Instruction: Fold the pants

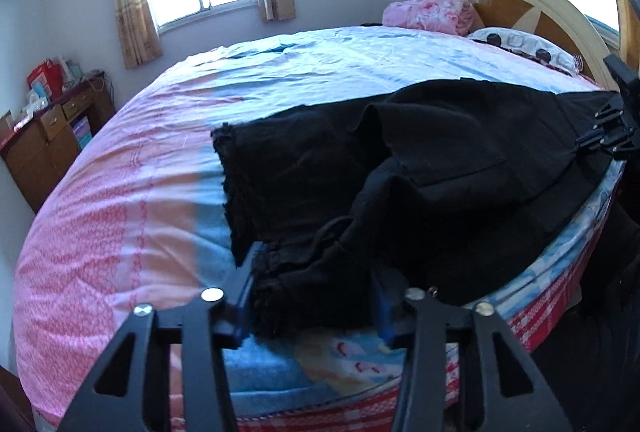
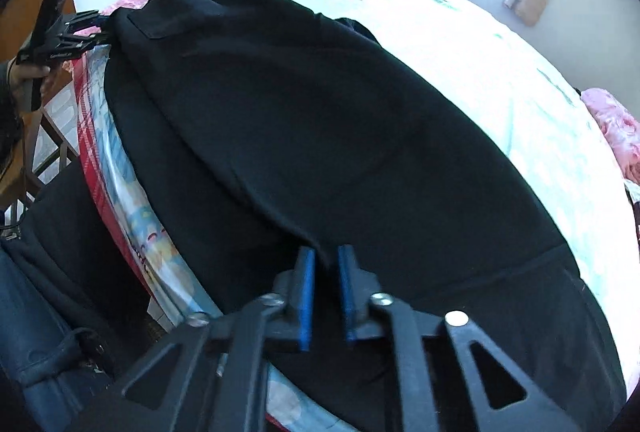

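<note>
Black pants lie along the near edge of the bed, folded lengthwise, with frayed leg hems toward my left. My left gripper is wide open, its blue-padded fingers either side of the nearer hem. In the right wrist view the pants stretch away toward the left gripper. My right gripper has its blue pads nearly closed on a ridge of fabric at the waist end. It also shows in the left wrist view at the far right.
The bed has a pink and blue sheet. A pink rolled blanket and a pillow lie by the headboard. A wooden desk stands left of the bed. The person's legs stand beside the mattress edge.
</note>
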A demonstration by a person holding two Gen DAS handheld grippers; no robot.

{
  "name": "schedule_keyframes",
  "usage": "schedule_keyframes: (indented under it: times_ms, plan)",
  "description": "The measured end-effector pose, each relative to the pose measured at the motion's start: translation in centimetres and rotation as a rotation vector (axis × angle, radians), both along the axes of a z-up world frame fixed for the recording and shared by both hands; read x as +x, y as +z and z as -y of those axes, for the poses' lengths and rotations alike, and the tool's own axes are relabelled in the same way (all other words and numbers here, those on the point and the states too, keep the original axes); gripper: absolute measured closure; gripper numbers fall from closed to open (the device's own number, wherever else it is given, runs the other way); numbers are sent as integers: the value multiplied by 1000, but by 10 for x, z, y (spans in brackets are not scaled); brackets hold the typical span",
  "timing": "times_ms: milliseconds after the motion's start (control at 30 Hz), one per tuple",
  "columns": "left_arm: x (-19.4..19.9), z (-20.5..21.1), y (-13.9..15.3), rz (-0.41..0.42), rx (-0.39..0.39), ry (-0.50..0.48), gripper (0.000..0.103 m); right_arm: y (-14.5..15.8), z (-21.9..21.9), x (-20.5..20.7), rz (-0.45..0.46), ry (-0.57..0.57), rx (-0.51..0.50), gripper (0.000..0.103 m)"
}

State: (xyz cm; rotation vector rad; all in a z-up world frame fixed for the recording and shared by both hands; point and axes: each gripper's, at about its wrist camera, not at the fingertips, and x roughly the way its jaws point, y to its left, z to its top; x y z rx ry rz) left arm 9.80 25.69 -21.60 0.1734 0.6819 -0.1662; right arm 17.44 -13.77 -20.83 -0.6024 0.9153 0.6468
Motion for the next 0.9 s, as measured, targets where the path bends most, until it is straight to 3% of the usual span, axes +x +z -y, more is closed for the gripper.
schedule_keyframes:
  times_ms: [100, 233, 333, 533, 700, 800, 867, 900]
  plan:
    - [-5, 4, 6, 26, 32, -22, 65, 11, 0, -5, 10, 10, 7, 99]
    - [-13, -6, 16, 44, -20, -32, 65, 34, 9, -17, 2, -4, 56, 99]
    - [-14, -8, 13, 29, -12, -38, 65, 43, 15, -16, -19, -6, 75, 100]
    - [-7, -14, -1, 4, -18, -14, 65, 18, 10, -25, -100, 6, 53, 99]
    - [-10, -23, 3, 11, -8, 7, 66, 20, 8, -34, -135, 33, 100, 100]
    - [-7, -26, -4, -10, -26, 1, 66, 7, 5, -33, -131, 25, 77, 100]
    - [-7, -24, -8, -14, -7, 10, 57, -5, 4, -29, -148, 7, 75, 100]
    - [-8, -25, -7, -9, -6, 26, 47, -9, 5, -28, -169, 2, 77, 99]
